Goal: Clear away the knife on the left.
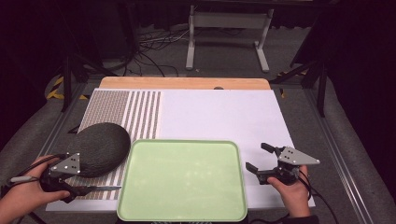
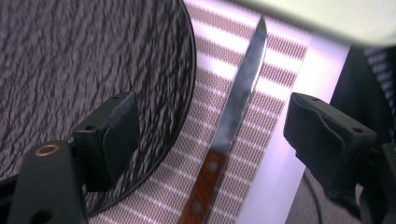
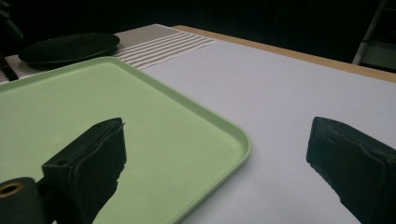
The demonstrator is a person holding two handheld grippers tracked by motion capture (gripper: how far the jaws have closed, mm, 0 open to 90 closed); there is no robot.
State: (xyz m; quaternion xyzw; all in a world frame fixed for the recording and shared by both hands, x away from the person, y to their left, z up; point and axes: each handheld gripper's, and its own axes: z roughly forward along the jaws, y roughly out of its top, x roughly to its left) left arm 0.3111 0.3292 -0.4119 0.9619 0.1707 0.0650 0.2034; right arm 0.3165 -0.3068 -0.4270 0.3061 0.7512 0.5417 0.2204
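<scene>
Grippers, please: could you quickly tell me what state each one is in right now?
Left claw: open, holding nothing, its jaws either side of the knife lying beside the dark plate.
Right claw: open, empty, at the green tray edge.

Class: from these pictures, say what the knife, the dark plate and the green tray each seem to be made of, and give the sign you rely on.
Knife: a grey blade with a dull metallic sheen, likely steel; reddish-brown handle with two pale rivets, probably wood.
Dark plate: matt black with a rippled surface; could be stoneware or moulded plastic.
Green tray: smooth, evenly pale green with a rounded raised rim and soft gloss, most likely plastic.
</scene>
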